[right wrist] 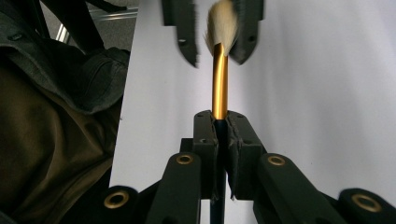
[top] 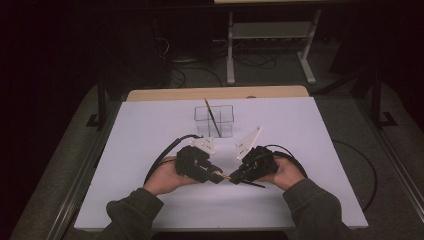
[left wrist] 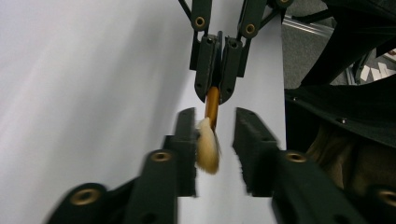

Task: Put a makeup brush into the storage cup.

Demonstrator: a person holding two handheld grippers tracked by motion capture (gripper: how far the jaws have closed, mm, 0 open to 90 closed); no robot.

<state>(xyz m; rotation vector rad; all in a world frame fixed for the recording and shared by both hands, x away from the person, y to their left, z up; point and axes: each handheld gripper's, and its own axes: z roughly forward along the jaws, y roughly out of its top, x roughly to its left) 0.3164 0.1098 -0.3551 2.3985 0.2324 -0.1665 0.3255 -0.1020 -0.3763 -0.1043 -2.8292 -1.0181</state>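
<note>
A brush with a gold ferrule [right wrist: 219,79], pale bristles [left wrist: 208,148] and a dark handle [top: 257,184] is held level above the white table [top: 150,135]. My right gripper [right wrist: 219,117] is shut on the ferrule, with the handle sticking out behind it. It also faces the camera in the left gripper view [left wrist: 216,91]. My left gripper [left wrist: 214,119] stands open, its jaws on either side of the bristles, and the bristles lean against one jaw. In the high view the left gripper [top: 219,176] and the right gripper [top: 235,178] meet tip to tip near the table's front middle.
A clear box [top: 214,121] stands behind the grippers at mid-table, with a thin dark brush [top: 213,117] leaning in it. The person's sleeves [top: 135,210] come in from the front edge. Black cables [top: 160,160] trail from both grippers. A metal frame [top: 270,35] stands beyond the table.
</note>
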